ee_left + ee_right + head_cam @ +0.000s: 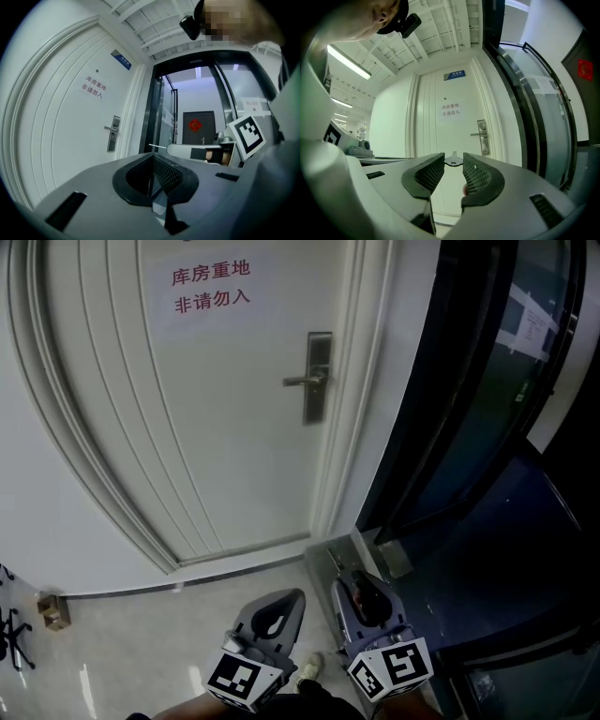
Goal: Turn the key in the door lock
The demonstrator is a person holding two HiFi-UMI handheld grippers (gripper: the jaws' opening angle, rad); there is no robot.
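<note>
A white door (234, 427) stands shut ahead, with a steel lock plate and lever handle (317, 379) at its right edge. That lock plate (483, 137) also shows in the right gripper view, and the lock plate (112, 133) in the left gripper view. Low and well short of the door, my right gripper (343, 585) is shut on a small metal key (453, 161) held between its jaw tips. My left gripper (294, 600) hangs beside it, jaws shut on nothing, tips together (152, 158).
A paper sign (211, 287) with red characters is on the door. A dark glass partition (469, 427) runs along the right. A small box (53, 610) sits on the floor at left, a grey block (394, 559) by the door frame.
</note>
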